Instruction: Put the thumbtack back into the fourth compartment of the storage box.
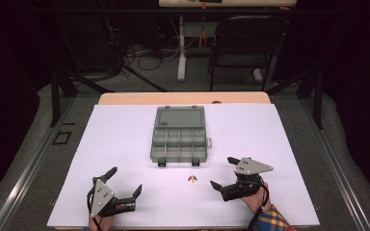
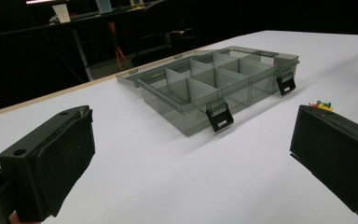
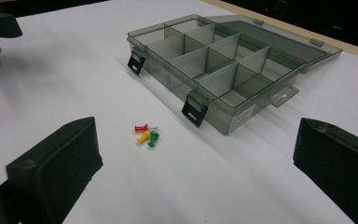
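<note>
Right gripper [image 1: 223, 174] gapes wide, nothing held; left gripper [image 1: 125, 182] likewise. Just ahead on the white worktop [image 1: 125, 144] lie three tiny plastic pushpins, red, yellow and green [image 3: 147, 134], near the smoky grey compartment box [image 1: 179, 139]. Light, slippery, probably sharp-tipped, so I'd pinch one by the head.

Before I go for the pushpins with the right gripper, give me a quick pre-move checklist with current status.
1. Right gripper jaws open and empty: ok.
2. Red, yellow and green pushpins lying in front of the right gripper's jaws, nothing in between: ok.
3. Pins separated for a single pick: not ok, they lie clustered and touching.
4. Smoky transparent plastic compartment box lid open, laid flat behind: ok.
5. Box compartments empty: ok.
6. Left gripper open, off to the side of the pins: ok.
</note>
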A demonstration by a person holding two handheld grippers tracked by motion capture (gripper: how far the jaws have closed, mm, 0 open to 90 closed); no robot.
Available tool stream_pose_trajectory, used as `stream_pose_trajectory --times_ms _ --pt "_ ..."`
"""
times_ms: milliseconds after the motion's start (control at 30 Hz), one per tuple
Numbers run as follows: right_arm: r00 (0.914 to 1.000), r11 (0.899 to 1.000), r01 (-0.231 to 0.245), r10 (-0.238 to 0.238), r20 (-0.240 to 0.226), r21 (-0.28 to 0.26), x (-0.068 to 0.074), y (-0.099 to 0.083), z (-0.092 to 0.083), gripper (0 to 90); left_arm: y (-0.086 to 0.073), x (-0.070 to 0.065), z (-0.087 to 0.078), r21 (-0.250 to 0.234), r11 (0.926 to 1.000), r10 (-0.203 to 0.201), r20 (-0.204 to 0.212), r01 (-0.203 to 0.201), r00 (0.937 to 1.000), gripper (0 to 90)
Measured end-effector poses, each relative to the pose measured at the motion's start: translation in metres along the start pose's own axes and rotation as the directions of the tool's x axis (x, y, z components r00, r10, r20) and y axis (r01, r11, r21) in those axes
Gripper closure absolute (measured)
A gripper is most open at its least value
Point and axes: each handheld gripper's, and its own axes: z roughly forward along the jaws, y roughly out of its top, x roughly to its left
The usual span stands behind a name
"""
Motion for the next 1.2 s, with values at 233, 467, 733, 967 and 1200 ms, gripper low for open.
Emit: stream_pose_trajectory --times_ms 233,467,733,967,1200 --pt "0.9996 0.997 0.015 -0.013 -0.024 0.070 -0.001 0.009 0.016 0.0 0.000 0.000 0.000 0.007 0.9999 0.009 -0.008 -0.009 0.9999 0.0" --pt "0.9988 0.988 0.012 -0.005 -0.049 0.151 0.003 0.016 0.036 0.0 0.001 -0.001 -0.002 0.009 0.9998 0.019 -0.008 -0.019 0.9998 0.0" --pt "0.9972 0.972 0.025 -0.008 -0.075 0.234 0.010 0.020 0.056 0.2 0.001 -0.002 -0.003 0.007 0.9997 0.024 -0.002 -0.024 0.9997 0.0" --pt "0.9951 0.958 0.018 0.010 -0.098 0.286 0.012 0.021 0.070 19.6 0.000 -0.002 -0.004 0.010 0.9997 0.024 -0.001 -0.024 0.9997 0.0" --pt "0.9956 0.947 0.003 0.027 -0.090 0.321 0.013 0.018 0.079 43.6 0.001 -0.002 -0.004 0.014 0.9994 0.030 -0.003 -0.030 0.9995 0.0"
